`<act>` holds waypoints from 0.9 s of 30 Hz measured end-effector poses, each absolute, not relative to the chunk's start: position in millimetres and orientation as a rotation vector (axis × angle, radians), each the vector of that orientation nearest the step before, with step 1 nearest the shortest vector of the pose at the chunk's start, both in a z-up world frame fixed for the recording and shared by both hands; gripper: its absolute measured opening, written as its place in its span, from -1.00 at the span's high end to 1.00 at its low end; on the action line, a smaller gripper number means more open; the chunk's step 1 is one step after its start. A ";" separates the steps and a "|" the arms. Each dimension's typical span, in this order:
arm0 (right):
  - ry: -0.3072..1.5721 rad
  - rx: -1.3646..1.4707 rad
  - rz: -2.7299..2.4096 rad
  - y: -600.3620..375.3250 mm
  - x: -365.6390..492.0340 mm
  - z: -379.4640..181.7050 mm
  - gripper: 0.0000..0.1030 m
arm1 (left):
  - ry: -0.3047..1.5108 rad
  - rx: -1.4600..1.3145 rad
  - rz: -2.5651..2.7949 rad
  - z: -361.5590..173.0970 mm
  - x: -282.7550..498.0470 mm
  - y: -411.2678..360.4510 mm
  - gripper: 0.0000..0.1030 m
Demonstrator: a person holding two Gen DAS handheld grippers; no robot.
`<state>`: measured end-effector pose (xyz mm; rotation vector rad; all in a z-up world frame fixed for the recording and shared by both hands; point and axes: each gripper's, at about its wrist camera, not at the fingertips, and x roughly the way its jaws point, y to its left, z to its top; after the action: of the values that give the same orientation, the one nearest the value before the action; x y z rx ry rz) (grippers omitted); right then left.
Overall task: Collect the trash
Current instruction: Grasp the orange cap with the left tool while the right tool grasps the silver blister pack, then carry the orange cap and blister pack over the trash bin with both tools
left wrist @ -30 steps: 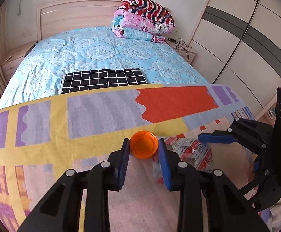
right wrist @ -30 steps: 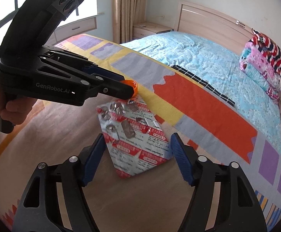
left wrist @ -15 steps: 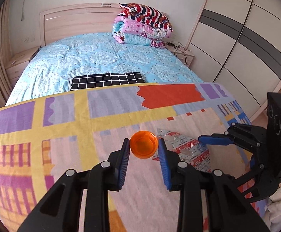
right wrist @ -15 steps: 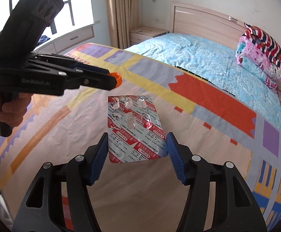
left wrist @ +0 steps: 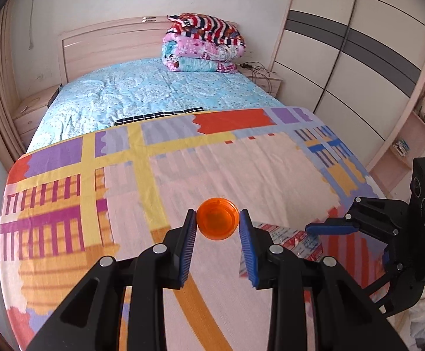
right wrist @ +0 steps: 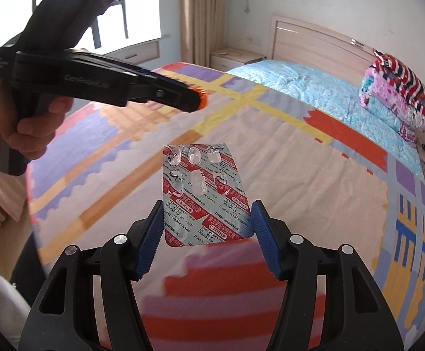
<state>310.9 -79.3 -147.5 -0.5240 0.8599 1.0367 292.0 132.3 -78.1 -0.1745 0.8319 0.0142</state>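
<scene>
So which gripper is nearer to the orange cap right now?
Left. The left gripper is shut on the orange cap; the right gripper is off to its side, clamping the blister pack.

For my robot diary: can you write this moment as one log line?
left gripper: shut on orange cap | right gripper: shut on blister pack | both above bedspread

Folded quilts (left wrist: 203, 45) stacked by the headboard (left wrist: 110, 48), patterned sheet (left wrist: 212, 169) below.
</scene>
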 end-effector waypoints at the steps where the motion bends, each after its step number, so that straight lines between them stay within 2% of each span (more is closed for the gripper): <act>1: 0.856 -0.533 1.036 -81.5 301.9 -143.8 -0.15 | 0.827 -0.159 0.006 -74.6 282.7 126.1 0.44; 16: 0.838 -0.574 1.068 -123.2 193.1 -108.5 -0.15 | 0.803 -0.101 -0.092 -57.6 158.7 52.6 0.44; 27: 0.935 -0.536 1.151 -149.8 147.0 -135.1 -0.16 | 0.827 -0.130 -0.132 -85.2 91.3 21.3 0.44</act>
<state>147.0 -149.8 -135.1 -0.5359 0.9355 1.1509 91.3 21.3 -85.2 -0.1299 0.8266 -0.1320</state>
